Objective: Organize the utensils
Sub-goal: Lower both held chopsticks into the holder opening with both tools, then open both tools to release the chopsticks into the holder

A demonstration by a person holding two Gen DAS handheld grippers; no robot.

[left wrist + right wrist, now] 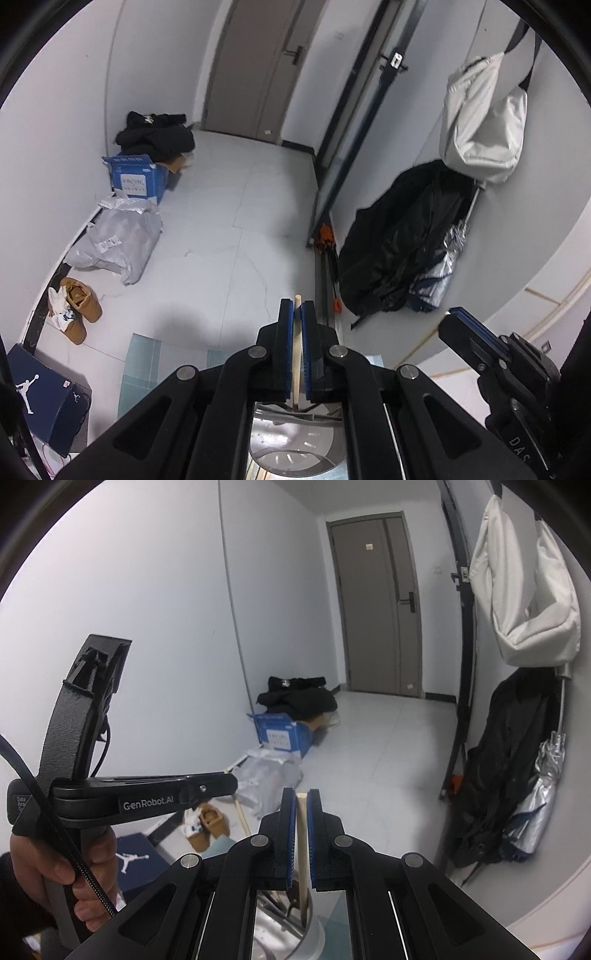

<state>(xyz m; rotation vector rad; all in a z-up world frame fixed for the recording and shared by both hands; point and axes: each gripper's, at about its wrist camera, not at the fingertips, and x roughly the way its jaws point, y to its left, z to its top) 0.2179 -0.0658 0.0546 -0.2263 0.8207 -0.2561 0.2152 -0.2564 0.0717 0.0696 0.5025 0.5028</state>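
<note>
Wooden chopstick [297, 354] pinched in each claw [297, 314].

Dim, soft-shadowed, fisheye-warped, dark-vignetted edges

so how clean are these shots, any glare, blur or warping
Left wrist view: the door frame bows from fisheye warping, glare shines on the metal holder, and a soft shadow lies on the floor. Right wrist view: the walls curve, and the chopstick in the right gripper is fairly sharp.

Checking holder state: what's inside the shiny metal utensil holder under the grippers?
Right wrist view: dark utensil handles inside the perforated metal holder, plus the right gripper's pale wooden chopstick. Gripper bodies hide the rest.
</note>
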